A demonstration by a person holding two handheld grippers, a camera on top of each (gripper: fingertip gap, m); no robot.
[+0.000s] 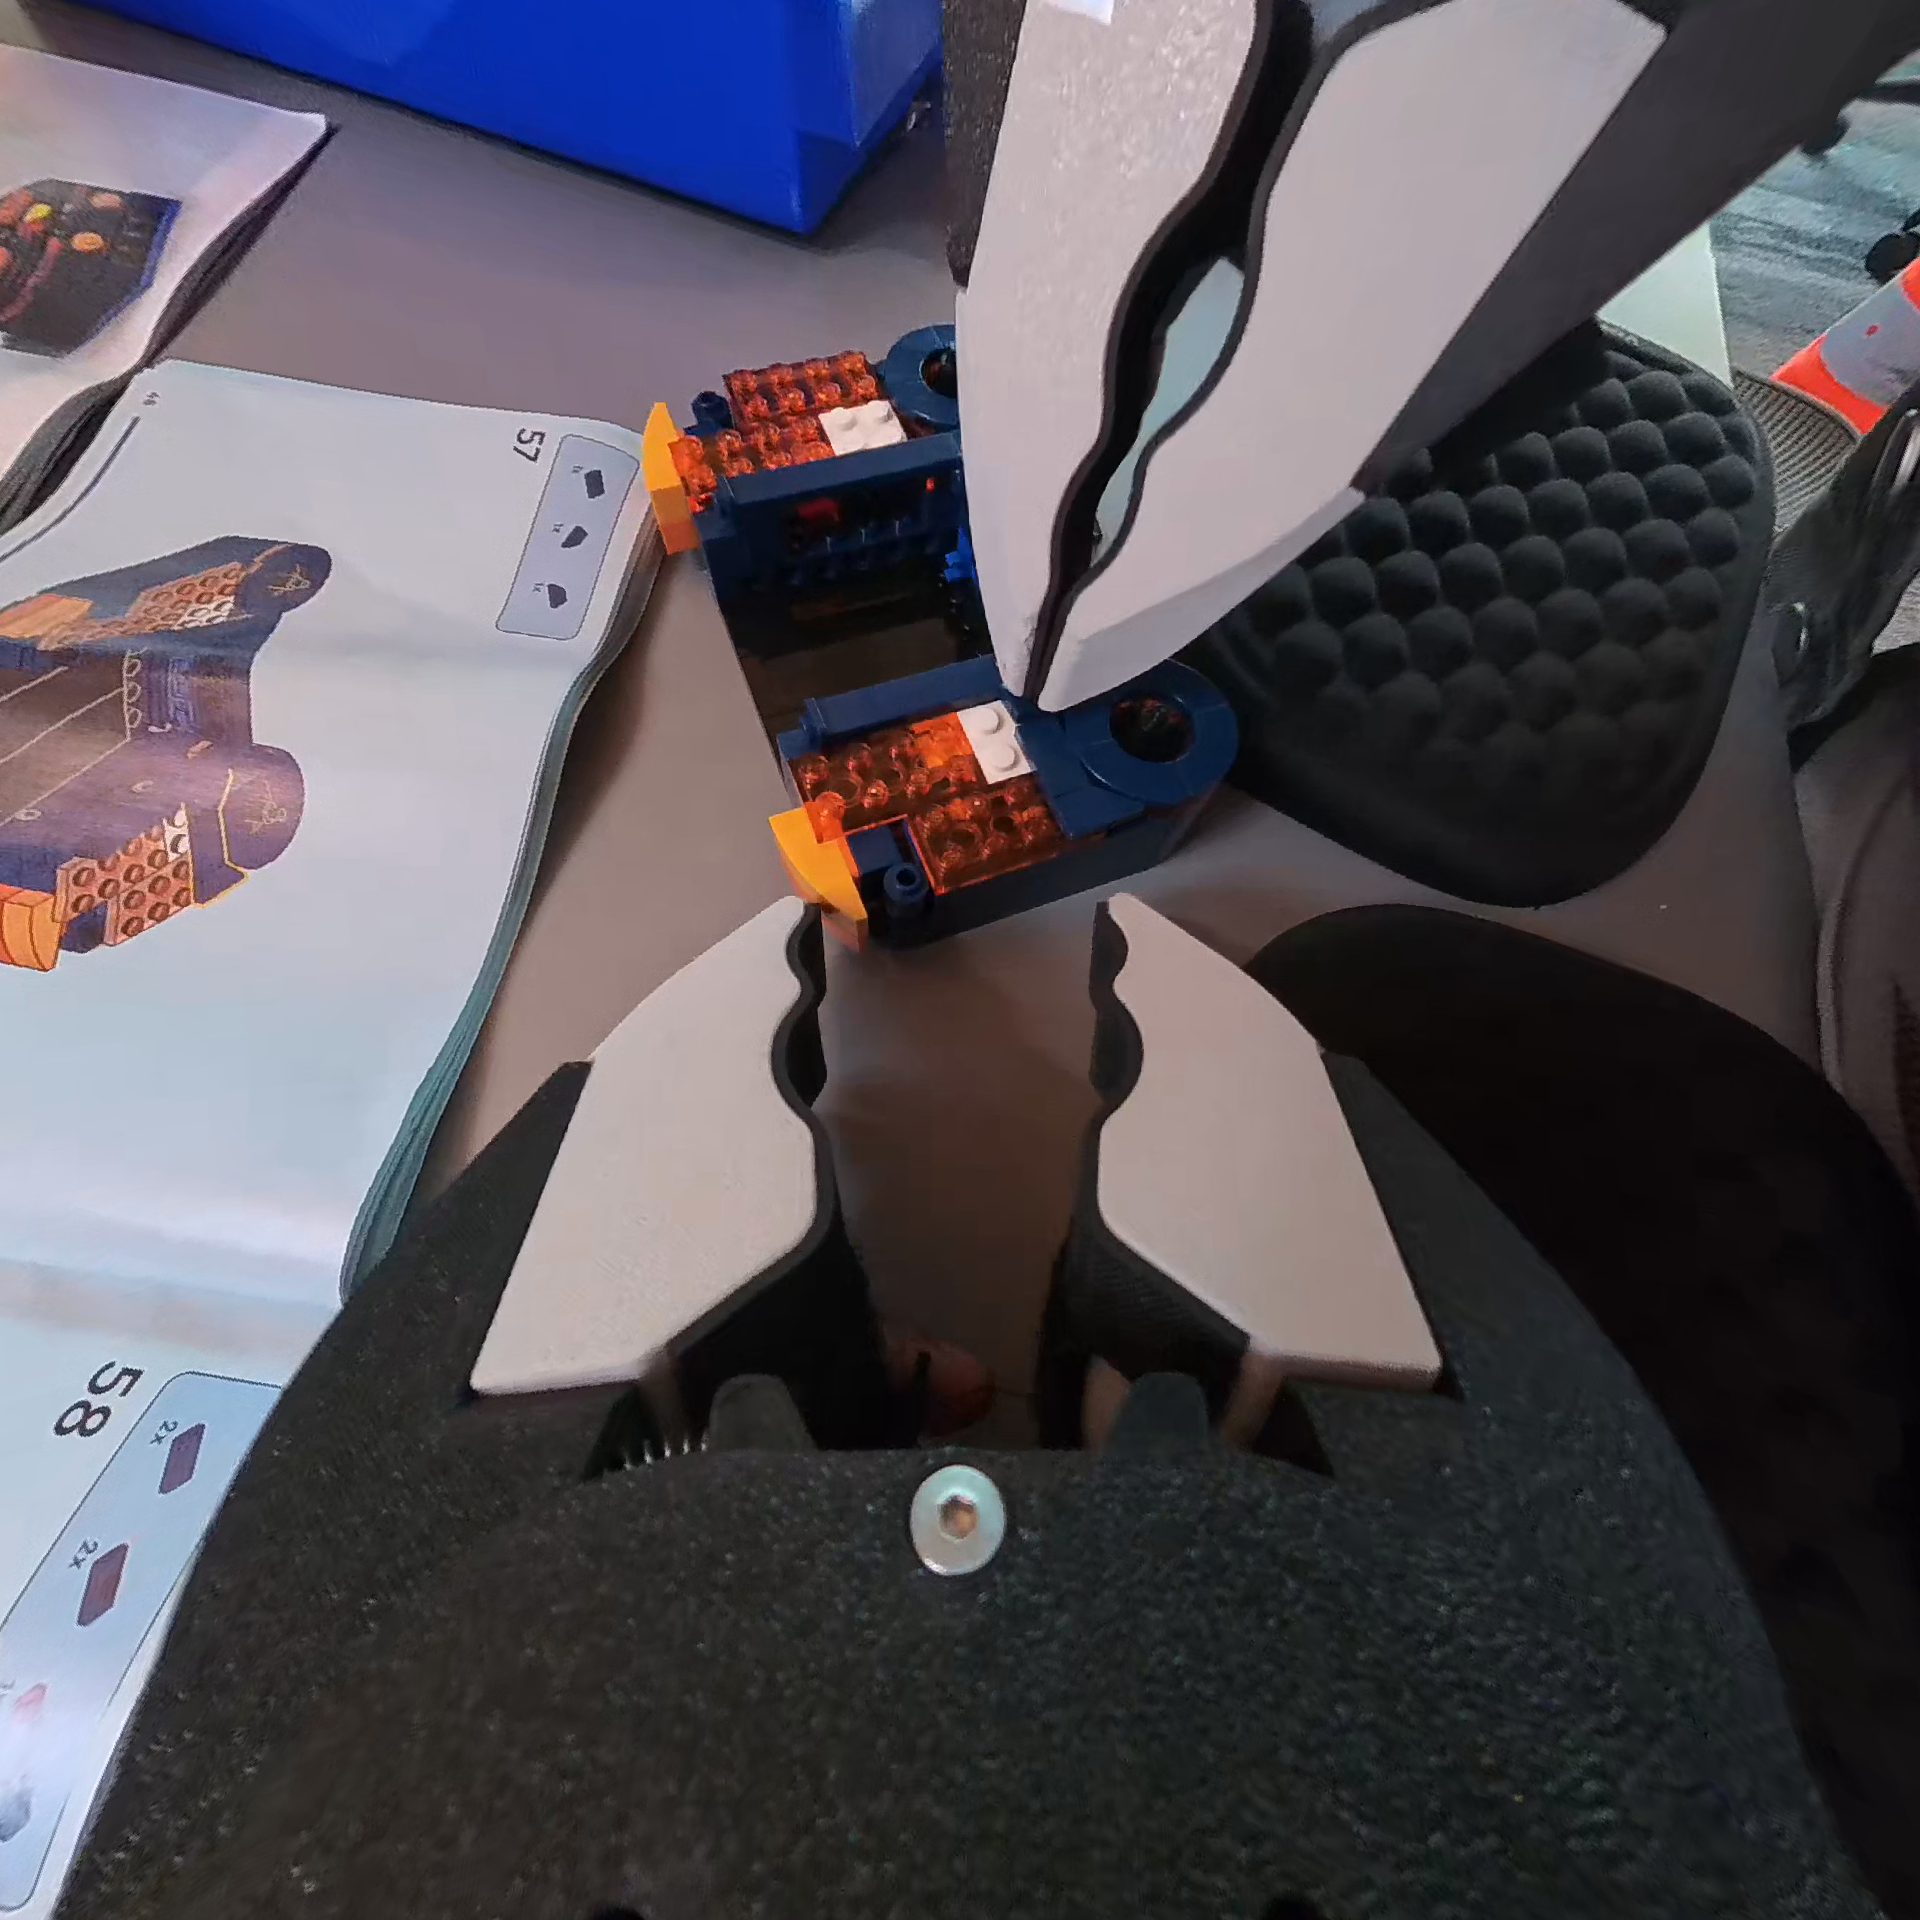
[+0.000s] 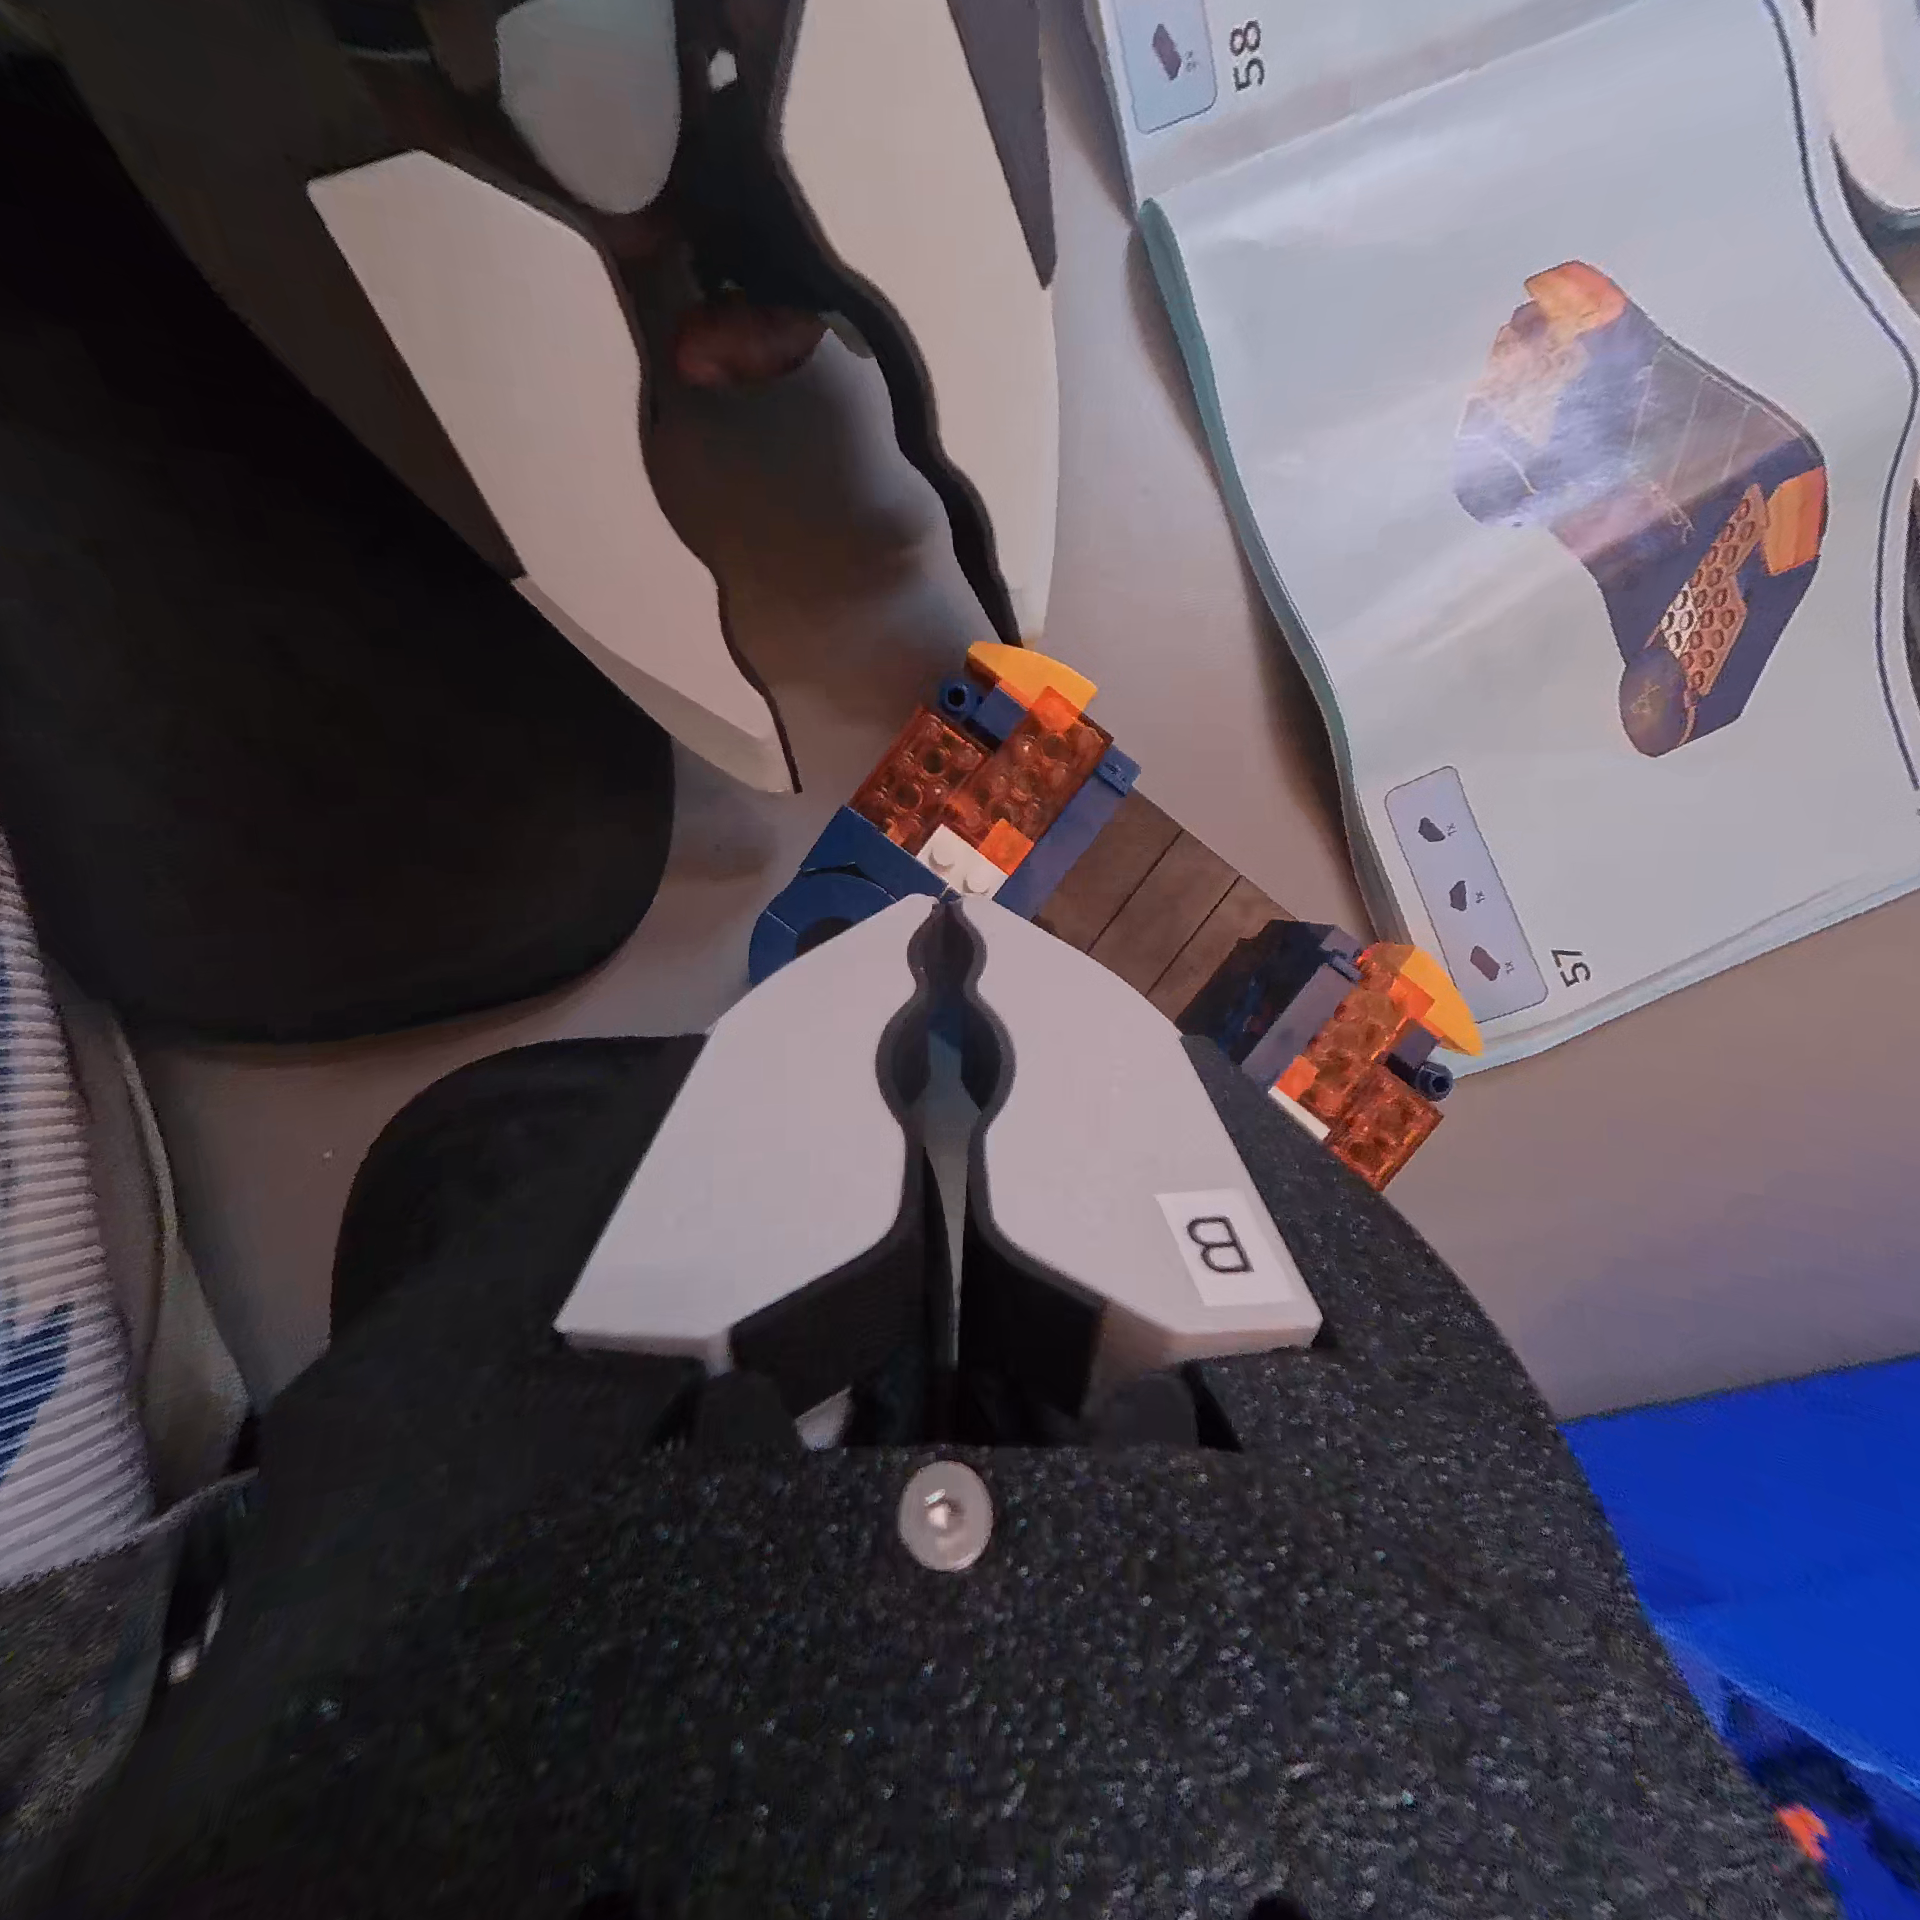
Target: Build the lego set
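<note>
The lego model (image 1: 935,800) is dark blue with clear orange bricks, white plates and yellow curved ends, and lies on the grey table. Its two studded ends are joined by a dark flat plate (image 2: 1153,904). My right gripper (image 2: 945,912) is shut, and its tip rests on the dark blue top of the model's near end, beside a white plate (image 1: 997,738). It reaches in from above in the left wrist view (image 1: 1023,686). My left gripper (image 1: 956,914) is open and empty just in front of that end. One of its fingertips (image 2: 1023,629) is at the yellow curved piece (image 2: 1029,665).
An open instruction booklet (image 1: 260,779) lies left of the model; it also shows in the right wrist view (image 2: 1507,520). A blue box (image 1: 623,83) stands behind. A black bumpy cushion (image 1: 1507,623) and a black rounded object (image 1: 1558,1143) lie to the right. My two grippers' fingertips are within a few centimetres of each other. The right tips stand about 5 cm off the dark flat plate (image 2: 1153,904).
</note>
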